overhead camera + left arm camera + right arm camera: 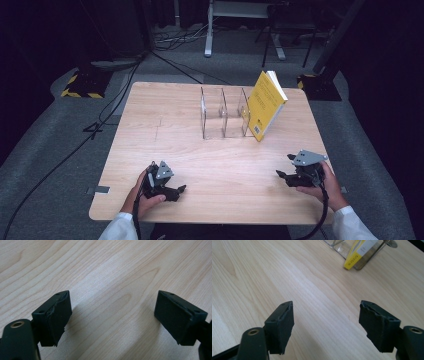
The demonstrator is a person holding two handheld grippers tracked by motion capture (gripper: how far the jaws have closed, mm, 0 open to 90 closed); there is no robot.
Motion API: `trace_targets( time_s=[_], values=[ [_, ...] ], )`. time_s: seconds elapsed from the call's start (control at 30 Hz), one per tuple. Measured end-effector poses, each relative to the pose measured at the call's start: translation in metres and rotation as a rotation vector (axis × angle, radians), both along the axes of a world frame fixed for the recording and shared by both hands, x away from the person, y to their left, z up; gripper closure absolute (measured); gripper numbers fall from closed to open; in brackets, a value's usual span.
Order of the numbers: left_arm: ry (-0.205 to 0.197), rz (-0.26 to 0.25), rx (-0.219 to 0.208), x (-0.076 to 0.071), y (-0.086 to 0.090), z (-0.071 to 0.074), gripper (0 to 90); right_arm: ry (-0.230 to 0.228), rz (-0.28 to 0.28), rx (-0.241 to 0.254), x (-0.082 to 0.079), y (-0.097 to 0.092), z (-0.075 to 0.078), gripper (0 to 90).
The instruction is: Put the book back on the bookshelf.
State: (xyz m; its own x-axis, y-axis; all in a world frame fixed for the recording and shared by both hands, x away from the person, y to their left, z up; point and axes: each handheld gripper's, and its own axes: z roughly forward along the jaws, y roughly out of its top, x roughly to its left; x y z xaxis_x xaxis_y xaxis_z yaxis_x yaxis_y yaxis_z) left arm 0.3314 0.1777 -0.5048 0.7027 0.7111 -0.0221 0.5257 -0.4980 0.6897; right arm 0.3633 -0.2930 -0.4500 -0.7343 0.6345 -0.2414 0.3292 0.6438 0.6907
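On the wooden desk (165, 125) a yellow book (265, 106) leans on the clear rack (222, 114); the left claw (176, 191) and right claw (283, 176) rest spread and empty, so likely next is reaching for it.

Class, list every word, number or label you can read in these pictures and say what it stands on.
None can be read with certainty.
Yellow book: dark print on the cover and a white barcode patch near its lower corner, too small to read.
Yellow book's lower edge in the right gripper view: small dark characters, too blurred to read.
Clear acrylic rack, wooden table and both grippers: no text visible.
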Motion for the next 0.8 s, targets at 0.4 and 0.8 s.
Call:
trace_targets(
  time_s=[0.4, 0.8],
  values=[
    [0.0, 0.0, 0.0, 0.0, 0.0, 0.0, 15.0, -0.011, -0.011, 0.016, -0.024, -0.025, -0.018, 28.4],
    [-0.001, 0.0, 0.001, 0.0, 0.0, 0.0, 15.0, 0.027, -0.06, 0.058, -0.037, -0.059, -0.034, 26.6]
  ],
)
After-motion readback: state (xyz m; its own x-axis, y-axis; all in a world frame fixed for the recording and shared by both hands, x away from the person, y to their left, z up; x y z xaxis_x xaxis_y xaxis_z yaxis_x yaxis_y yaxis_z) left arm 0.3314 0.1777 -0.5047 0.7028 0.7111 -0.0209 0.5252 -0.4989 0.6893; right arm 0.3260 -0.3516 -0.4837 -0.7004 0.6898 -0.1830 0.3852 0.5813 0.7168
